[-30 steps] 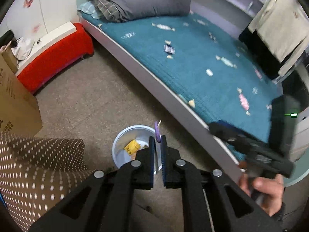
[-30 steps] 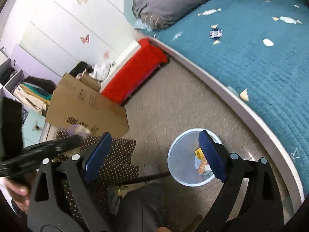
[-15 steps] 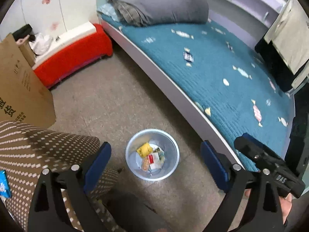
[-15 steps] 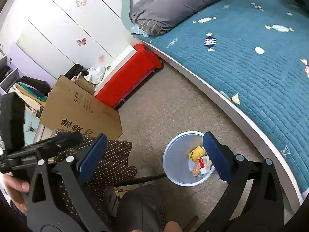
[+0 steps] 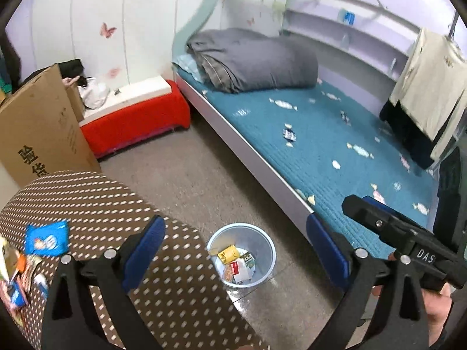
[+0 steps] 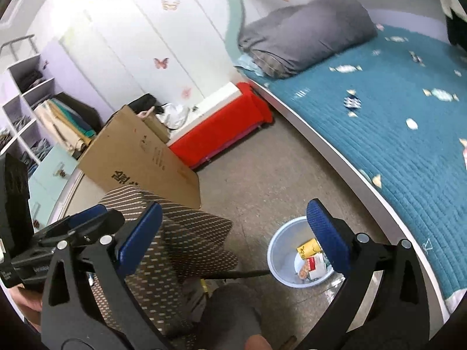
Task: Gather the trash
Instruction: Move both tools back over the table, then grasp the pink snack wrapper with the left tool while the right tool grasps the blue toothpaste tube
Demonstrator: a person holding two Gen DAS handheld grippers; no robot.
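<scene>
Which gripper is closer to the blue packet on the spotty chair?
Left. The left gripper, its fingers opening with nothing between them, hangs over the spotty chair beside the blue packet; the right gripper is across by the bed.

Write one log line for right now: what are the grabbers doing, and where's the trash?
left gripper: opening, empty | right gripper: open, empty | bin: on floor, wrappers inside | polka-dot seat: wrappers left
</scene>
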